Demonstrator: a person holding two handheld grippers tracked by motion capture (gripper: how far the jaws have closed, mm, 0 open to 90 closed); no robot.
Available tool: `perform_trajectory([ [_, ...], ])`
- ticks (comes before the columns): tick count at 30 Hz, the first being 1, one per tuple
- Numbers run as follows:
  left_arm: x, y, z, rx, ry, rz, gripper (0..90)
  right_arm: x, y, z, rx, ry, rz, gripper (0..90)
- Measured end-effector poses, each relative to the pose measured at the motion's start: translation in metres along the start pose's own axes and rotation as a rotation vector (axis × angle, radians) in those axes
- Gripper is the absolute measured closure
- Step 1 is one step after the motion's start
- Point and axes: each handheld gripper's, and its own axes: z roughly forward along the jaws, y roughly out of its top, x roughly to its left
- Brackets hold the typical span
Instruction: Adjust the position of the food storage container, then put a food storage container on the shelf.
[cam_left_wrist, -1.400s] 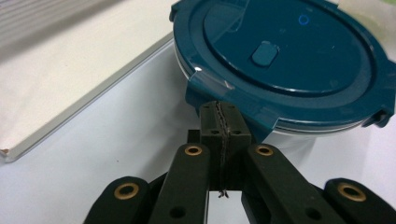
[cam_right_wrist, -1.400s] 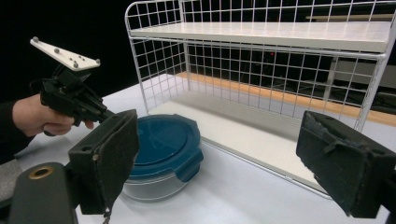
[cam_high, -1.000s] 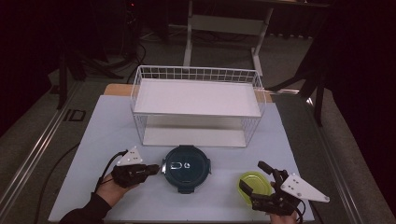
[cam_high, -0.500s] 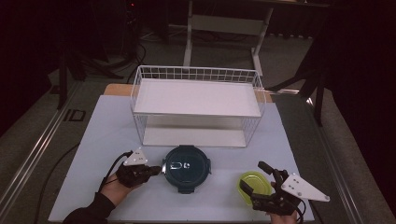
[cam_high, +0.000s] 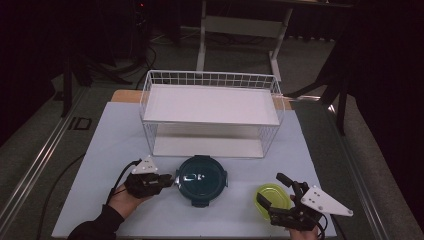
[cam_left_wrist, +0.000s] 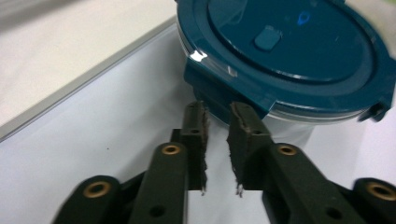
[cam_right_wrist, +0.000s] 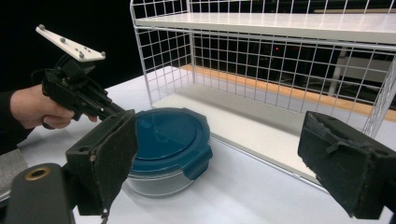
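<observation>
A round container with a dark blue clip lid (cam_high: 201, 179) (cam_left_wrist: 299, 51) (cam_right_wrist: 166, 133) sits on the white table in front of the rack. My left gripper (cam_high: 171, 181) (cam_left_wrist: 218, 112) lies level at the container's left side. Its jaws stand a narrow gap apart with nothing between them, and its fingertips (cam_left_wrist: 195, 114) reach the lid's side clip. A small yellow-green bowl (cam_high: 271, 195) is at the front right. My right gripper (cam_high: 272, 192) (cam_right_wrist: 224, 163) is wide open at that bowl, one jaw on each side in the high view.
A white two-level wire rack (cam_high: 210, 115) (cam_right_wrist: 289, 51) stands behind the container, both shelves bare. The person's left hand (cam_right_wrist: 37, 109) holds the left gripper. The table's front edge is close behind both hands. Dark floor and stands surround the table.
My left gripper has slid right across the table until its tips reach the blue lid's clip. The right gripper and the bowl have stayed put.
</observation>
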Motion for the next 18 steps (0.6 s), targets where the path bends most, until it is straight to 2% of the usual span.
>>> perform_trajectory([
  [2, 0.000, 0.000, -0.002, -0.012, 0.003, -0.007, 57.6, 0.000, 0.000, 0.000, 0.004, 0.003, -0.003, 11.4],
  [3, 0.001, 0.002, -0.010, -0.058, -0.020, -0.035, 52.6, 0.001, 0.001, 0.002, 0.008, 0.009, -0.006, 11.2],
  [5, 0.001, 0.004, -0.016, -0.083, -0.048, -0.057, 37.3, 0.002, 0.001, 0.003, 0.011, 0.014, -0.006, 10.7],
  [6, 0.001, 0.004, -0.018, -0.087, -0.063, -0.060, 30.3, 0.003, 0.002, 0.004, 0.010, 0.022, -0.009, 10.4],
  [8, 0.000, 0.005, -0.020, -0.092, -0.067, -0.065, 14.5, 0.005, 0.004, 0.006, 0.012, 0.028, -0.014, 10.4],
  [11, -0.002, 0.010, -0.027, -0.115, -0.083, -0.079, 11.3, 0.009, 0.008, 0.006, 0.014, 0.028, -0.034, 10.3],
  [13, -0.004, 0.015, -0.030, -0.119, -0.084, -0.074, 5.6, 0.012, 0.011, 0.007, 0.016, 0.034, -0.054, 10.3],
  [16, -0.007, 0.024, -0.034, -0.123, -0.088, -0.062, 5.2, 0.016, 0.017, 0.010, 0.026, 0.031, -0.074, 10.3],
  [18, -0.008, 0.030, -0.035, -0.128, -0.091, -0.072, 5.2, 0.017, 0.021, 0.012, 0.033, 0.021, -0.081, 10.2],
])
